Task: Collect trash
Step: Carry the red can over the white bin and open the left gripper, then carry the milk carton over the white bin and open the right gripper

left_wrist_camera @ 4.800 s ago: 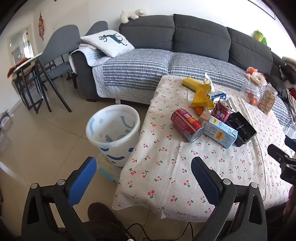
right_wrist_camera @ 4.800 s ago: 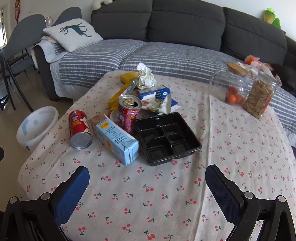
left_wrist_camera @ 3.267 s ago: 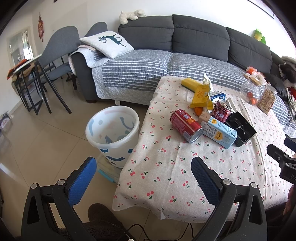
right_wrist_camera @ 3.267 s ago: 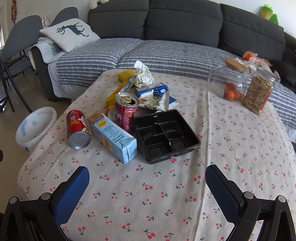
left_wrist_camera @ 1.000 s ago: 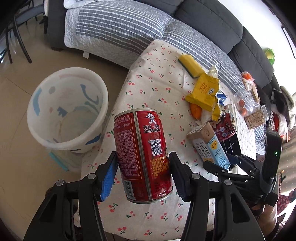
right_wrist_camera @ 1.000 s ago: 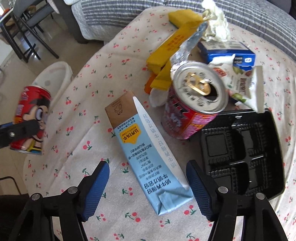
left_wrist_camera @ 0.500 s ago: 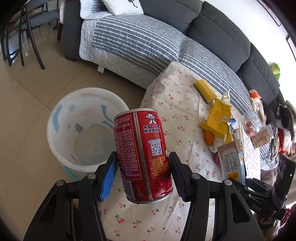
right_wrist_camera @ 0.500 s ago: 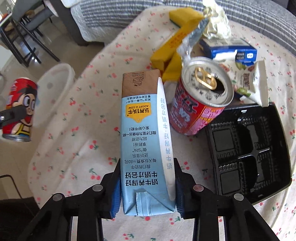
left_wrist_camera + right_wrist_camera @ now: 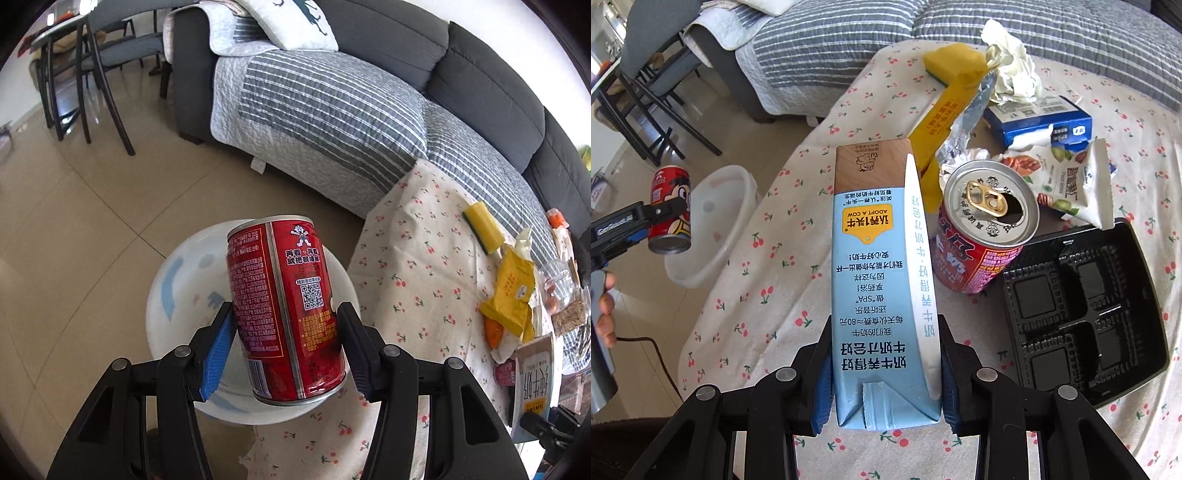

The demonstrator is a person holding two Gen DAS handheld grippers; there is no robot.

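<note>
My left gripper (image 9: pixel 286 350) is shut on a red drink can (image 9: pixel 284 306), held in the air right over the white waste bin (image 9: pixel 177 295) on the floor. The right wrist view shows that same red can (image 9: pixel 670 210) over the bin (image 9: pixel 716 221) at the far left. My right gripper (image 9: pixel 882 387) is shut on a light-blue milk carton (image 9: pixel 875 280), lifted above the cherry-print tablecloth (image 9: pixel 768 295). On the cloth remain an opened red can (image 9: pixel 979 229), a black plastic tray (image 9: pixel 1082 314), a yellow wrapper (image 9: pixel 945 110) and a crumpled tissue (image 9: pixel 1012 74).
A grey sofa with a striped blanket (image 9: pixel 332 103) runs behind the table. A chair and table legs (image 9: pixel 74 74) stand at the far left on the tiled floor. A blue box (image 9: pixel 1038 118), a nut packet (image 9: pixel 1067 177) and a yellow sponge (image 9: pixel 484 229) also lie on the cloth.
My left gripper carried the red can leftward from the table edge to above the bin. My right gripper shut on the milk carton and raised it off the cloth.
</note>
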